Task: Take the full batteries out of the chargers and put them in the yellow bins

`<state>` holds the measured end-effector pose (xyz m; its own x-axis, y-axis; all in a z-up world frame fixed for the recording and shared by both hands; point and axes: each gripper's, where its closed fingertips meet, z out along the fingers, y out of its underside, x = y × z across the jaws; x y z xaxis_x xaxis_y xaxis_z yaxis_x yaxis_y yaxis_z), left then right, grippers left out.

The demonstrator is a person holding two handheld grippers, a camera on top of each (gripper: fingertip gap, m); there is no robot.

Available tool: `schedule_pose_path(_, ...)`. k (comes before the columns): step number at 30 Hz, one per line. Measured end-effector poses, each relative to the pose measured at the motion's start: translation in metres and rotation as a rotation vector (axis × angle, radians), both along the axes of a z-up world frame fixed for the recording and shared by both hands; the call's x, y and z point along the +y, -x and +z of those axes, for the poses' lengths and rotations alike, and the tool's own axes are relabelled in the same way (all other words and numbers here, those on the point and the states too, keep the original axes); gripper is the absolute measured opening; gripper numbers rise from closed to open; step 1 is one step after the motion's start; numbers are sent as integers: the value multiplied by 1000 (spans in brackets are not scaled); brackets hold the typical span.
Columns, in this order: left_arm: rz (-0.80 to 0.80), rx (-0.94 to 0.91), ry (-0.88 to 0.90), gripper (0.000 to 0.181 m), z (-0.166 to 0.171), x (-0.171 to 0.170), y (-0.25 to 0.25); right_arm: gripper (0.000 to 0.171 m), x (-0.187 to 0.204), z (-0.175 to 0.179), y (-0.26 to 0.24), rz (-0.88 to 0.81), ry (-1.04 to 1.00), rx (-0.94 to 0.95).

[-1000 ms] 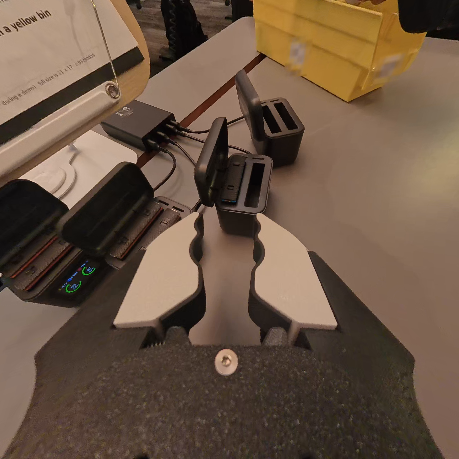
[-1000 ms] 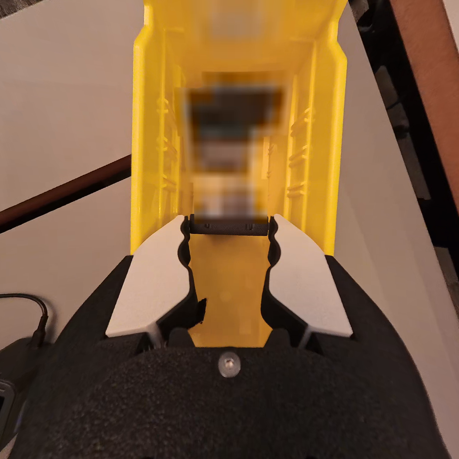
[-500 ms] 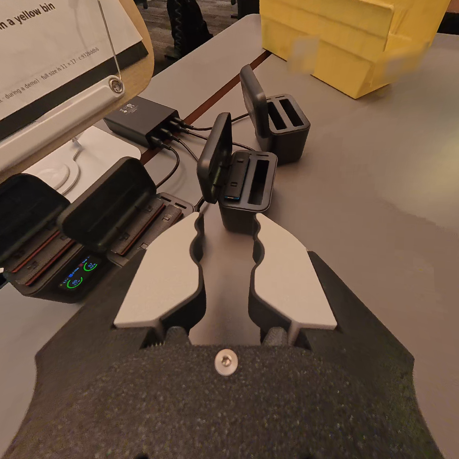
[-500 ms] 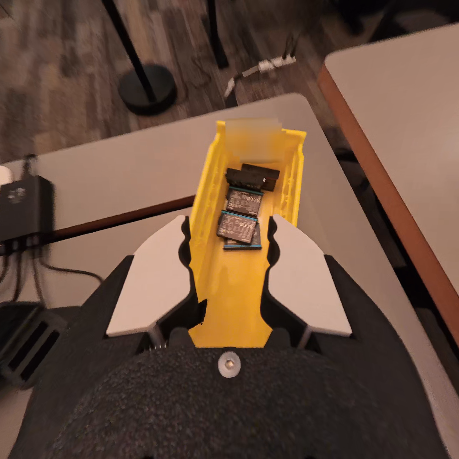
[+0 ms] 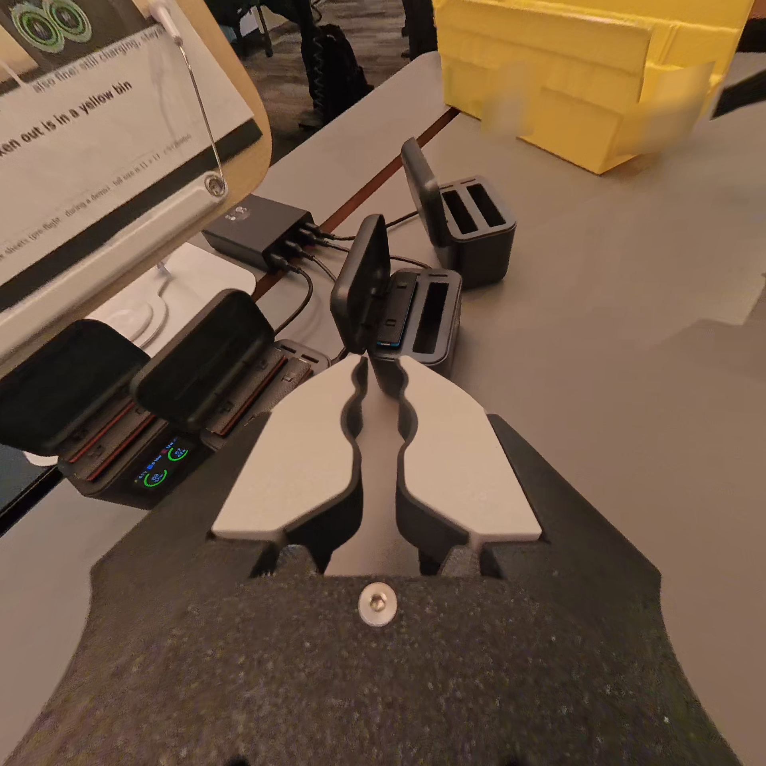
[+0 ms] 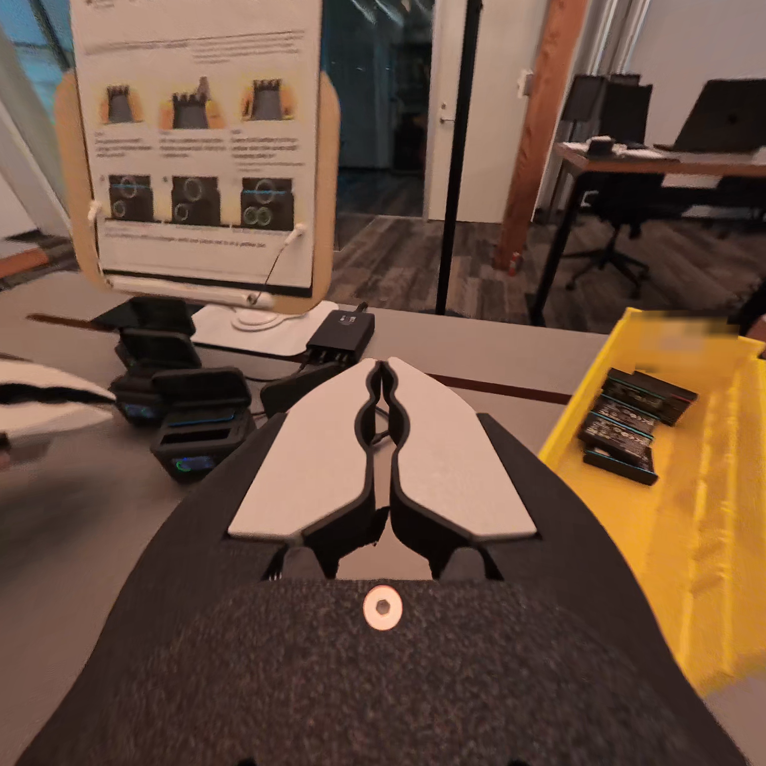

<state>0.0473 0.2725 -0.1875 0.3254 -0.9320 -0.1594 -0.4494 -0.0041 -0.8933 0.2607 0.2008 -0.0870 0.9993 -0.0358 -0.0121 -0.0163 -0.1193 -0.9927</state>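
Note:
In the left wrist view my left gripper (image 5: 381,362) is empty, its jaws a narrow gap apart, just in front of a small black charger (image 5: 431,331) with its lid up. That charger holds one blue-edged battery (image 5: 396,321) in its left slot; the right slot is empty. A second small charger (image 5: 476,232) behind it has both slots empty. Two larger chargers (image 5: 159,464) at the left hold red-edged batteries. My right gripper (image 6: 381,367) is shut and empty, left of the yellow bin (image 6: 580,398), where several batteries (image 6: 621,418) lie.
A black power hub (image 5: 257,232) with cables feeds the chargers. A sign on a white stand (image 6: 199,166) rises behind them. Yellow bins (image 5: 580,83) stand at the far right of the grey table. A blurred white and black shape (image 6: 41,398) is at the left edge. The tips of one gripper are about 25 cm away from the tips of the other. About 25 cm separates my left fingertips from the black power hub (image 5: 257,232). It is also in sight in the right wrist view (image 6: 326,334).
My right gripper let the battery go in the yellow bin, rose, swung left toward the chargers and shut. My left gripper's jaws narrowed and it shifted slightly.

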Motion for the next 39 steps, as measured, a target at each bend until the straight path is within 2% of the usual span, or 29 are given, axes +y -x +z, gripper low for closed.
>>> schedule_pose_path(4,-47,17,53,0,2,-17,1,0,6,-34,31,104,1,-49)
schedule_pose_path(7,-84,68,122,1,-17,-33,-1,0,9,-50,47,162,21,-64)
schedule_pose_path(12,-143,134,172,1,-48,-50,-20,0,6,-57,62,223,24,-55)
schedule_pose_path(16,-83,182,168,0,-65,-37,-28,0,2,-56,68,243,19,-47)
schedule_pose_path(23,124,175,151,0,-66,1,-17,0,1,-55,71,257,15,-29)
schedule_pose_path(25,135,168,169,1,-64,3,-14,0,1,-56,71,259,17,-34)
schedule_pose_path(28,127,142,132,0,-43,-2,-3,0,0,-57,69,256,18,-39)
schedule_pose_path(32,109,84,64,3,13,-17,33,0,-1,-54,68,257,7,-26)
schedule_pose_path(35,122,105,-6,3,58,-25,87,0,-3,-51,68,261,-3,-16)
schedule_pose_path(39,201,254,-54,0,101,-20,190,0,-3,-50,68,268,-2,-3)
